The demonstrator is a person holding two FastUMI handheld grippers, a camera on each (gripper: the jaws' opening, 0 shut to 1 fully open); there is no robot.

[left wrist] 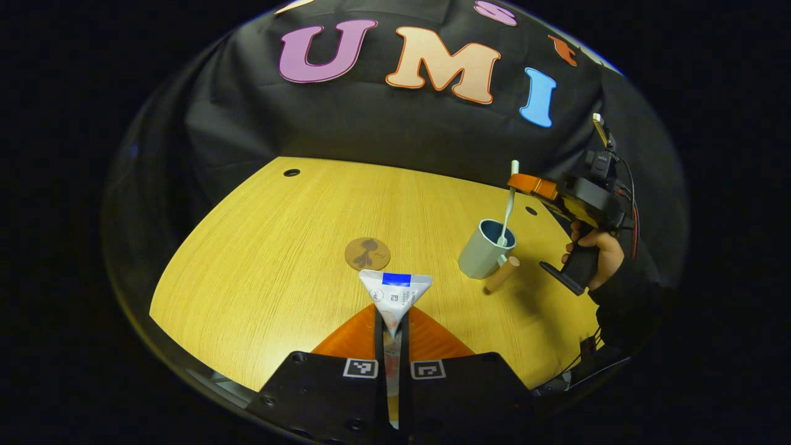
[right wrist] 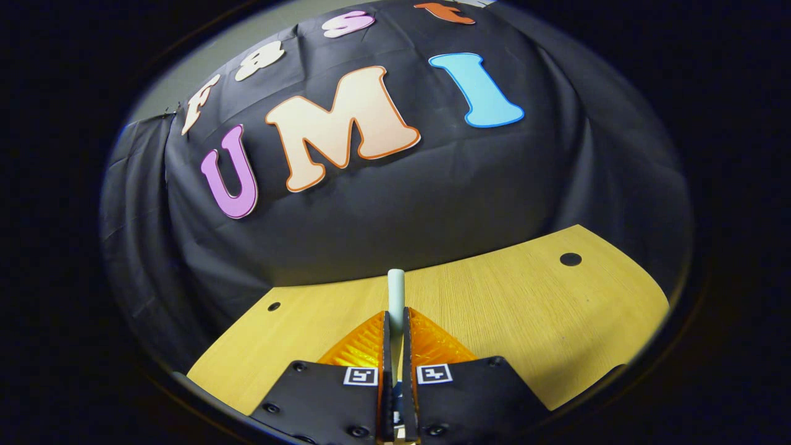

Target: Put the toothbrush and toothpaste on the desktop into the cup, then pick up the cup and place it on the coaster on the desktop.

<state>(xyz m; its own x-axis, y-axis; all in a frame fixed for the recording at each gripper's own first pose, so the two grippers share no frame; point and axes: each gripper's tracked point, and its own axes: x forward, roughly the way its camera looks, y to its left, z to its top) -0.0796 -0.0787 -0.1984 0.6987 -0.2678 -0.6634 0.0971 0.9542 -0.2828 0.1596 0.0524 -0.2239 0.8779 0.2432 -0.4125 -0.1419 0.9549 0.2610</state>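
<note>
Toothbrush (left wrist: 508, 204) in cup (left wrist: 483, 250) (coaster (left wrist: 367, 254) leftward)

The toothpaste (left wrist: 395, 296) tube's lower part is hidden between the left hand-held gripper (left wrist: 390, 346) fingers. The toothbrush (left wrist: 508, 204) head sinks out of sight inside the cup (left wrist: 482, 253). In the right gripper view, the toothbrush (right wrist: 395, 290) shows just one end above the fingers

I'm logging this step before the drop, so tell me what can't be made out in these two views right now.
- Toothbrush head: in the left gripper view it sits inside the cup, behind the rim.
- Toothpaste lower end: hidden between the left gripper fingers.
- Toothbrush handle in the right gripper view: the right gripper covers all but its tip.
- Coaster print: too small to read.
</note>
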